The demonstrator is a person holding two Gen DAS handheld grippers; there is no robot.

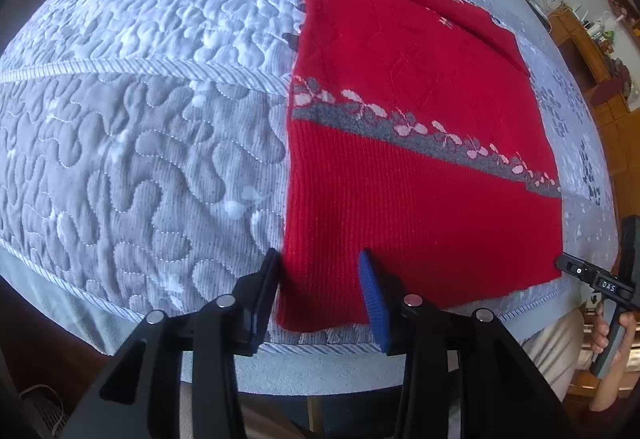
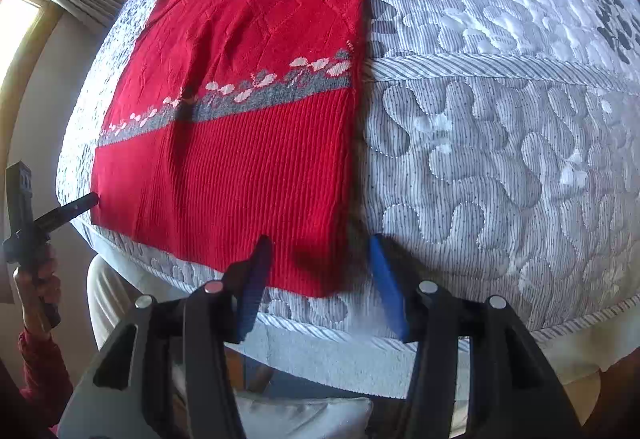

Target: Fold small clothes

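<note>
Garment: a red knit sweater [image 1: 420, 127] lies flat on a grey-and-white quilted cover [image 1: 140, 143], ribbed hem toward the near edge, a grey band with pale flowers [image 1: 400, 127] crossing it.
Left gripper [image 1: 320, 263]: jaws wide apart, straddling the sweater's near left corner; whether a finger touches the knit is hard to tell.
Right gripper [image 2: 318, 251]: jaws wide apart, around the near right corner of the hem, holding nothing.
Far end: collar and shoulders curve away under fisheye distortion; sleeves seem folded in, their edges unclear.
Hidden: the cover's underside and what holds it up are cut off below the near edge.
Background: a wooden shelf [image 1: 588, 39] far right, its contents too small to make out.
</note>
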